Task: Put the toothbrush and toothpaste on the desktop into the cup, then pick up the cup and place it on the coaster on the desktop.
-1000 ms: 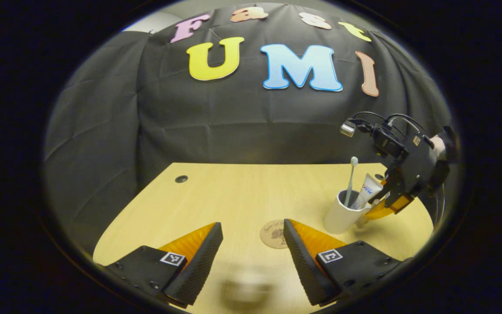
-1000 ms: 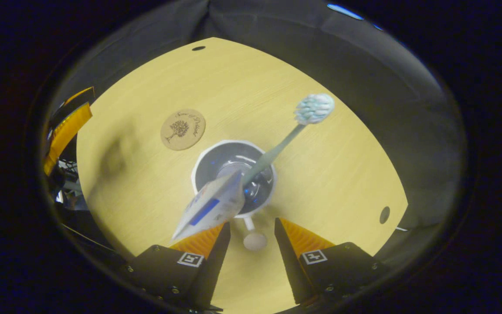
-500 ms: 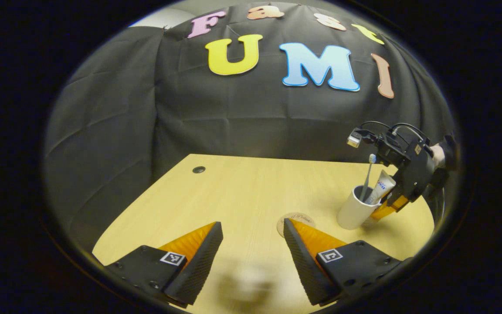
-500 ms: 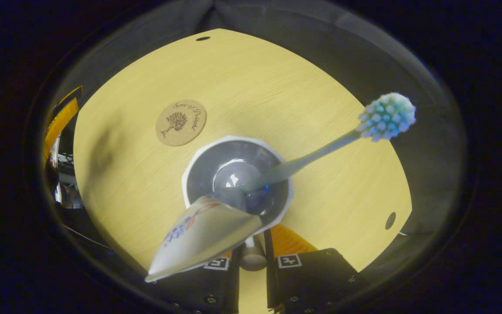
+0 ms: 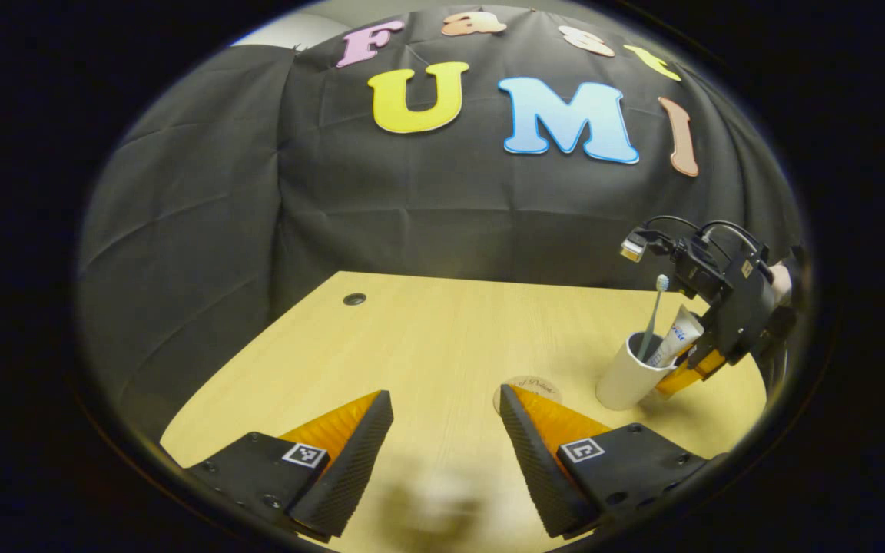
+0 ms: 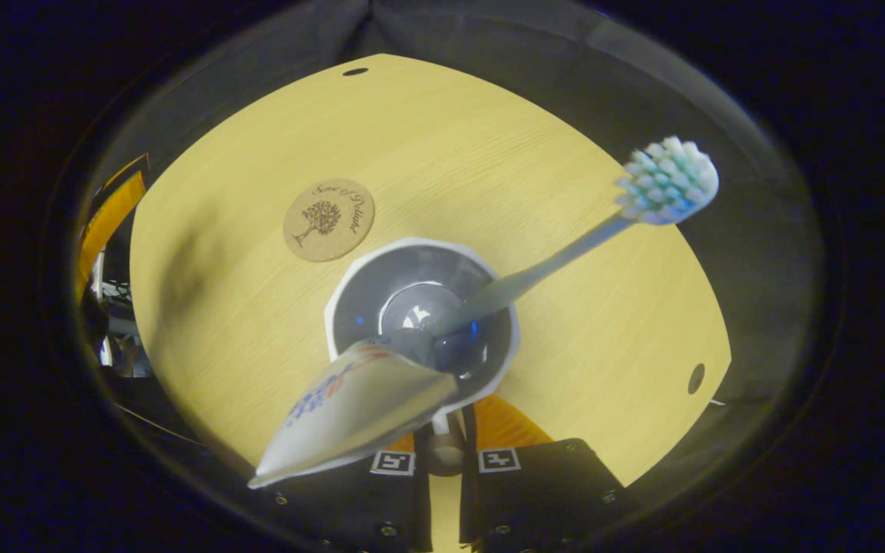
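A white cup [image 6: 335,307] holds a toothbrush [image 6: 665,180] leaning right and a toothpaste tube [image 6: 350,407] leaning toward the camera. My right gripper [image 6: 442,439] is shut on the cup's handle [image 6: 441,453] at the bottom of the right gripper view. In the left gripper view the cup [image 5: 625,378] stands at the far right with the toothbrush [image 5: 654,315] and tube [image 5: 681,336] in it, and the right gripper [image 5: 690,372] is behind it, held by a hand [image 5: 780,280]. I cannot tell whether the cup touches the table. The round cork coaster [image 6: 329,220] lies up-left of the cup. My left gripper [image 5: 446,411] is open and holds nothing, and one finger partly hides the coaster [image 5: 528,382].
The light wooden table [image 5: 412,330] has a cable hole [image 5: 354,299] at its back left corner. A second hole [image 6: 696,378] lies right of the cup in the right gripper view. Black cloth walls close the back and sides. The left gripper [image 6: 108,219] shows at the far left edge.
My right gripper moved in and closed on the cup's handle, then held still with only a slight shift. The left gripper stayed open while its view drifted left.
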A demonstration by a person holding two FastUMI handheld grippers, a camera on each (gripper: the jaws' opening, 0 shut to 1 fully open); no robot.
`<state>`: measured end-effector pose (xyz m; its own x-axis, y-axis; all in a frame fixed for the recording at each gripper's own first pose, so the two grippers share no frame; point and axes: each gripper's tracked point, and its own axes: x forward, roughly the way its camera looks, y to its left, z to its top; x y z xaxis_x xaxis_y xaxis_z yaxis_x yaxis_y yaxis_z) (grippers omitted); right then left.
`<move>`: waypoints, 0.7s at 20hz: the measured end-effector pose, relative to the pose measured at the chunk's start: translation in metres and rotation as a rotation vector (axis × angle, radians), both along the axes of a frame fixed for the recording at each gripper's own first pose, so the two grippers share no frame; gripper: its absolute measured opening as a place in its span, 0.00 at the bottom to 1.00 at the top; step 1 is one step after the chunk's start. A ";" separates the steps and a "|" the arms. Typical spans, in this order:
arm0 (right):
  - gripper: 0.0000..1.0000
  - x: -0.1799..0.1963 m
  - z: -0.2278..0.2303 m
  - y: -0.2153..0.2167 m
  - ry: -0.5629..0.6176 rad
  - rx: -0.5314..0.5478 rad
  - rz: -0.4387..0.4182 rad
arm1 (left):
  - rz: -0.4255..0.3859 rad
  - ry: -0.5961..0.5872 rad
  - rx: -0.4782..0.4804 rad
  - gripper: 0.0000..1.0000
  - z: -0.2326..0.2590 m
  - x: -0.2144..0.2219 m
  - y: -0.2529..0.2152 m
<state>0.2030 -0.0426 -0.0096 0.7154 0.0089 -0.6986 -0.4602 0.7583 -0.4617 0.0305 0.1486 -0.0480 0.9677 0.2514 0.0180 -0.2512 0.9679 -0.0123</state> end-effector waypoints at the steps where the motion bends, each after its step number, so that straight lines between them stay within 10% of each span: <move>1: 0.15 -0.001 0.001 0.000 -0.006 0.000 -0.004 | -0.002 -0.003 0.001 0.95 0.000 0.001 0.000; 14: 0.15 -0.017 0.013 0.040 -0.014 0.042 0.037 | 0.013 -0.019 -0.023 0.95 -0.005 -0.011 0.015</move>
